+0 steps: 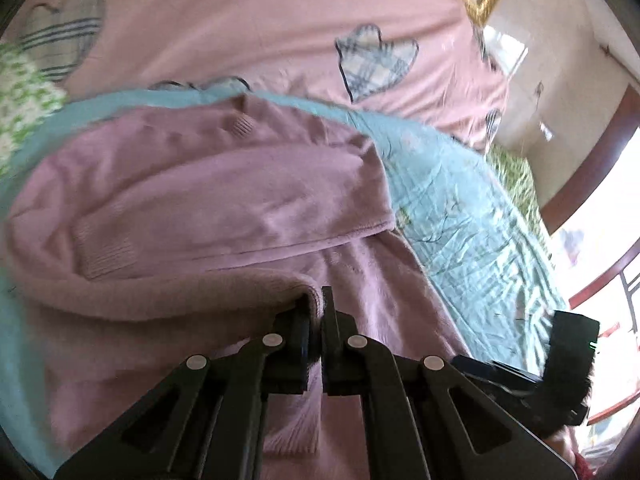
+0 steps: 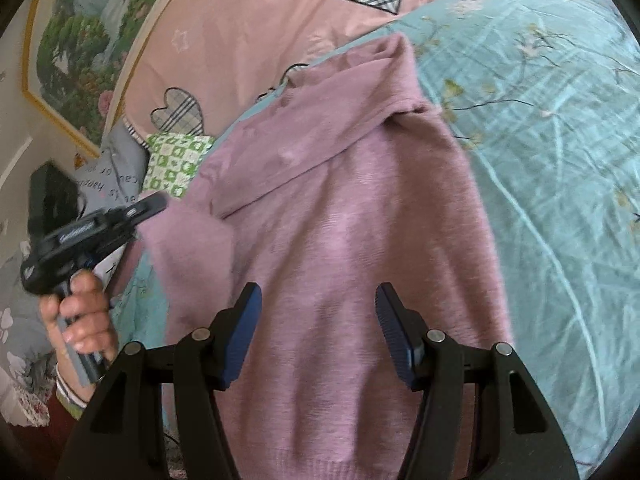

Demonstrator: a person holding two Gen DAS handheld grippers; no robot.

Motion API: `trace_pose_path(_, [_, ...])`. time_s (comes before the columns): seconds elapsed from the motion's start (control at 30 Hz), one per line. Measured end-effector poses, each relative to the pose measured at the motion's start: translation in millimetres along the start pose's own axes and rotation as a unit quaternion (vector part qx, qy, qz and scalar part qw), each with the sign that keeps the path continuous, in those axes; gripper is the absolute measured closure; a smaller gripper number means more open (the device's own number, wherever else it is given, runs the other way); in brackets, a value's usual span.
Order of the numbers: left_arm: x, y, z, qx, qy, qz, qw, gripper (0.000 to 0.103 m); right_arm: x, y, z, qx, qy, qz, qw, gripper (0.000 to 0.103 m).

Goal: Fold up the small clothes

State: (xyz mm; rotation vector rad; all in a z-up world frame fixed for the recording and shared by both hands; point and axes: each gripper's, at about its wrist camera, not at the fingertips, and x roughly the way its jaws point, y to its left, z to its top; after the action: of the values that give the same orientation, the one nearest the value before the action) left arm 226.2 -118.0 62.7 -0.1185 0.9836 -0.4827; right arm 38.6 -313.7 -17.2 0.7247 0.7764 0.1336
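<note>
A fuzzy pink sweater lies on a light blue floral sheet. One sleeve is folded across its upper body. My left gripper is shut on the sweater's sleeve and holds that fold lifted over the body. In the right wrist view the left gripper shows at the sweater's left side, in a hand. My right gripper is open and empty above the sweater's lower body, near the hem.
A pink duvet with plaid hearts lies beyond the sheet. A green checked cloth and grey printed pillow sit at the left. A framed landscape picture hangs on the wall. A window is at the right.
</note>
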Motion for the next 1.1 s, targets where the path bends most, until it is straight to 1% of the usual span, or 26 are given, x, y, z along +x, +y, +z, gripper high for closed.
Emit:
trace_pose_path(0.17, [62,-11,8,0.016,0.025,0.003,0.9996,0.100,0,-7,4,0.004,-0.002,-0.014,1.000,0.043])
trace_pose_path(0.23, [78,-10,8,0.018,0.036,-0.001,0.9992,0.093,2,-2,4,-0.006,-0.003,-0.017,1.000,0.043])
trace_pose_path(0.27, [82,-8,8,0.015,0.044,-0.011,0.9989,0.084,3,2,3,-0.014,-0.003,-0.018,1.000,0.043])
trace_pose_path(0.3, [82,-6,6,0.012,0.050,-0.024,0.9984,0.075,6,6,4,-0.022,-0.002,-0.019,1.000,0.043])
trace_pose_path(0.33, [78,-4,5,0.011,0.052,-0.034,0.9980,0.071,8,10,3,-0.031,0.000,-0.019,0.999,0.043])
trace_pose_path(0.4, [62,-1,-2,0.019,0.041,-0.036,0.9984,0.057,13,21,2,-0.056,0.003,-0.020,0.998,0.043])
trace_pose_path(0.5, [28,13,-19,0.016,0.024,-0.029,0.9991,0.050,23,40,0,-0.099,0.010,-0.022,0.995,0.043])
trace_pose_path(0.57, [4,31,-33,0.002,0.012,-0.019,0.9998,0.049,31,52,-3,-0.125,0.018,-0.020,0.992,0.042])
trace_pose_path(0.6, [-8,42,-40,-0.008,0.004,-0.003,1.0000,0.046,35,59,-5,-0.139,0.022,-0.021,0.990,0.042])
trace_pose_path(0.67, [-28,67,-57,-0.028,-0.012,0.037,0.9988,0.041,44,73,-9,-0.167,0.026,-0.023,0.985,0.035])
trace_pose_path(0.73, [-42,95,-72,-0.051,-0.019,0.090,0.9945,0.040,53,91,-18,-0.207,0.027,-0.026,0.978,0.030])
trace_pose_path(0.8, [-44,121,-83,-0.069,-0.008,0.135,0.9883,0.040,64,105,-26,-0.242,0.029,-0.034,0.969,0.027])
trace_pose_path(0.87, [-39,141,-88,-0.076,0.006,0.171,0.9822,0.040,79,119,-33,-0.277,0.033,-0.047,0.959,0.027])
trace_pose_path(0.97, [-33,156,-89,-0.073,0.011,0.200,0.9771,0.040,98,130,-38,-0.315,0.035,-0.076,0.945,0.027])
trace_pose_path(1.0, [-29,162,-88,-0.073,0.015,0.208,0.9752,0.040,103,130,-38,-0.320,0.030,-0.097,0.942,0.027])
trace_pose_path(1.03, [-26,166,-88,-0.074,0.019,0.211,0.9744,0.040,106,127,-34,-0.317,0.027,-0.108,0.942,0.031])
trace_pose_path(1.07, [-21,172,-87,-0.076,0.023,0.214,0.9737,0.040,107,121,-27,-0.299,0.027,-0.102,0.948,0.052])
trace_pose_path(1.1, [-18,176,-86,-0.075,0.024,0.216,0.9733,0.040,107,114,-18,-0.276,0.029,-0.095,0.956,0.066])
